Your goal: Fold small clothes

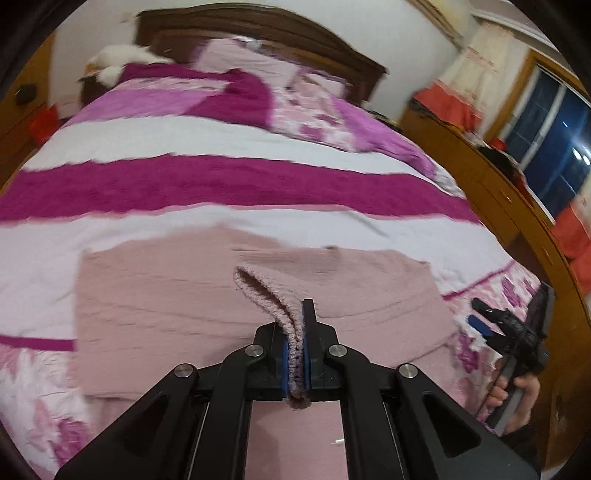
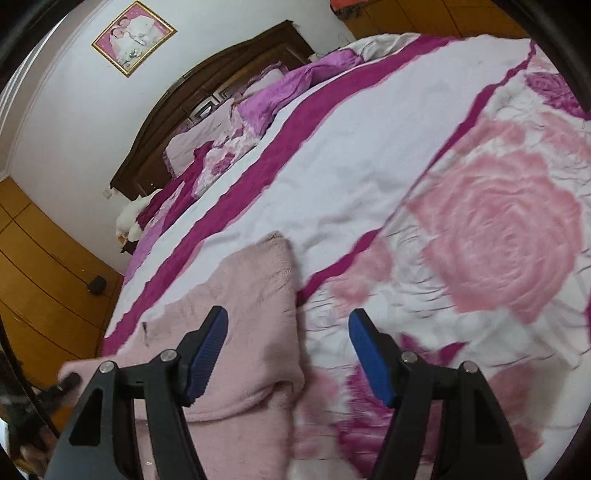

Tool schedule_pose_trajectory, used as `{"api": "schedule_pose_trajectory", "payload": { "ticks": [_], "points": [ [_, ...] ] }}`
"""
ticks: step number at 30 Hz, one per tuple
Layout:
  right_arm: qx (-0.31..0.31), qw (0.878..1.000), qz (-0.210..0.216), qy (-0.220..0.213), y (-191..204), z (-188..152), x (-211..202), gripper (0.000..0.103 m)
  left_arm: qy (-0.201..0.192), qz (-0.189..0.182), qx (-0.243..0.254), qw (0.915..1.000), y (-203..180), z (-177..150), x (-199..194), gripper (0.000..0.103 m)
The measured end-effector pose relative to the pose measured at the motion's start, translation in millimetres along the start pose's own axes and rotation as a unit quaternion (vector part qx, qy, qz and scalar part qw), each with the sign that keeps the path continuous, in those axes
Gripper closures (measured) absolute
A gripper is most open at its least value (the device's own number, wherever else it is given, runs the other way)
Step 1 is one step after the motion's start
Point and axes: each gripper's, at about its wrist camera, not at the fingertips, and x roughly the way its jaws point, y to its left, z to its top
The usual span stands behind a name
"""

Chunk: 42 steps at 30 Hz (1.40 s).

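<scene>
A pale pink knitted garment (image 1: pixel 177 302) lies spread on the bed. My left gripper (image 1: pixel 297 354) is shut on a ribbed edge of the pink garment (image 1: pixel 273 295), lifting that edge in a fold above the rest. My right gripper (image 2: pixel 288 354) is open and empty, hovering over the garment's right edge (image 2: pixel 258 302). The right gripper also shows in the left wrist view (image 1: pixel 491 317) at the right, held in a hand, apart from the garment. The left gripper's tip shows at the far left of the right wrist view (image 2: pixel 68 380).
The bed cover (image 1: pixel 221 181) has white and magenta stripes and pink roses (image 2: pixel 495 229). Pillows (image 1: pixel 314 107) and a dark wooden headboard (image 1: pixel 258 29) are at the far end. Wooden cabinets (image 1: pixel 491 192) line the right side, a window (image 1: pixel 554 147) beyond.
</scene>
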Motion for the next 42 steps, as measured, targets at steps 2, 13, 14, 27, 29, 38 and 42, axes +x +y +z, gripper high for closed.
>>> {"api": "schedule_pose_trajectory", "payload": {
  "ticks": [2,13,14,27,29,38,42],
  "points": [
    [-0.021,1.000,-0.018,0.001,15,-2,3,0.031,0.002,0.015,-0.017,0.9998,28,3,-6,0.103],
    [-0.040,0.996,-0.074,0.015,43,-13,15,0.031,0.052,0.075,-0.045,0.9948,102,-17,30,0.103],
    [-0.031,0.997,-0.072,0.014,41,-13,15,0.031,0.056,0.080,-0.045,0.9941,105,-20,34,0.103],
    [-0.130,0.982,-0.092,0.101,86,-67,12,0.030,0.036,0.169,0.037,0.9843,65,-50,1,0.103],
    [-0.157,0.978,-0.089,0.103,100,-82,3,0.030,0.023,0.164,0.040,0.9854,57,-54,-17,0.103],
    [-0.269,0.950,-0.123,0.102,141,-118,-48,0.030,0.005,0.172,0.051,0.9838,35,-74,-81,0.103],
    [-0.286,0.945,-0.137,0.081,140,-130,-75,0.030,-0.006,0.180,0.035,0.9830,34,-94,-102,0.103]
  ]
}}
